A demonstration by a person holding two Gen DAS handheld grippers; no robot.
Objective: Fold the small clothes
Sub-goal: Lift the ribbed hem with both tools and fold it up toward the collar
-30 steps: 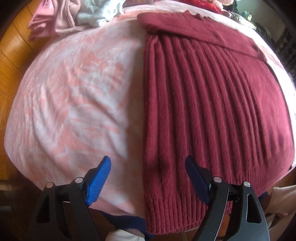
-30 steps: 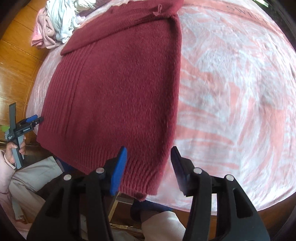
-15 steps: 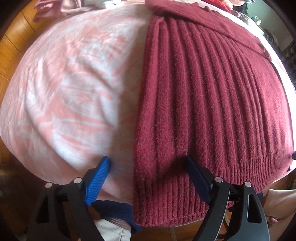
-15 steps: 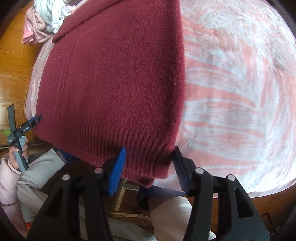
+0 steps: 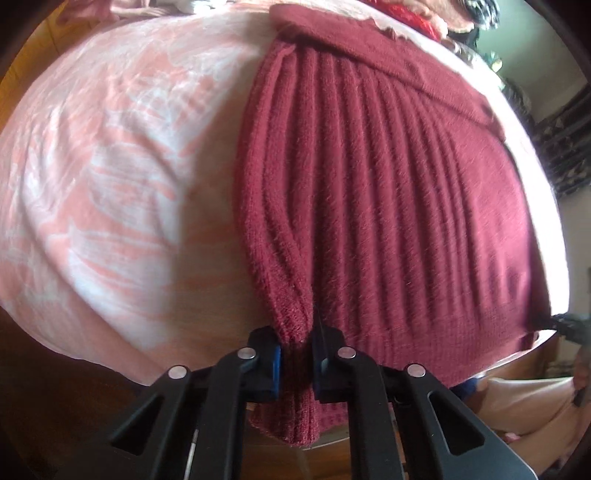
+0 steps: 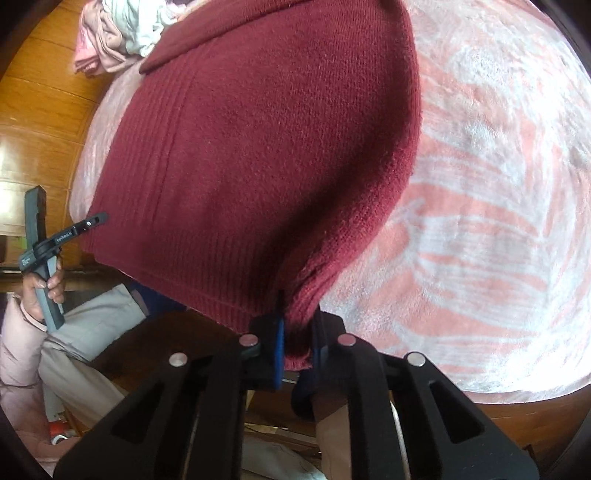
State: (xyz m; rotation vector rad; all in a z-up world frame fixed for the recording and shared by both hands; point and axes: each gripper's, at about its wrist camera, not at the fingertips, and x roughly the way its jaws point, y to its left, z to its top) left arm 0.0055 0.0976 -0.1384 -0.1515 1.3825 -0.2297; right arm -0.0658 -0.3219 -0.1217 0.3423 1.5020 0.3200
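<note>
Both your grippers have closed since the earlier frames, where they stood spread at the hem. Your left gripper [image 5: 295, 363] is now clenched on the near left hem corner of the maroon sweater [image 5: 388, 192], with the knit bunched into a fold between the blue pads [image 5: 276, 365]. Your right gripper [image 6: 297, 345] is pinching the near right hem corner of the same sweater [image 6: 258, 140].

Sweater lies flat on the pink-and-white cloth [image 5: 110, 166] covering the table, hem at the near edge, a folded sleeve across the far end.

Left wrist view shows the ribbed left side and red fabric [image 5: 402, 14] at the far edge; your right gripper only just shows at the right edge. Right wrist view alone shows your left hand [image 6: 42, 291] on the left gripper's handle, a far-left pile of pink and pale clothes [image 6: 122, 33], and the wooden floor [image 6: 40, 110].
</note>
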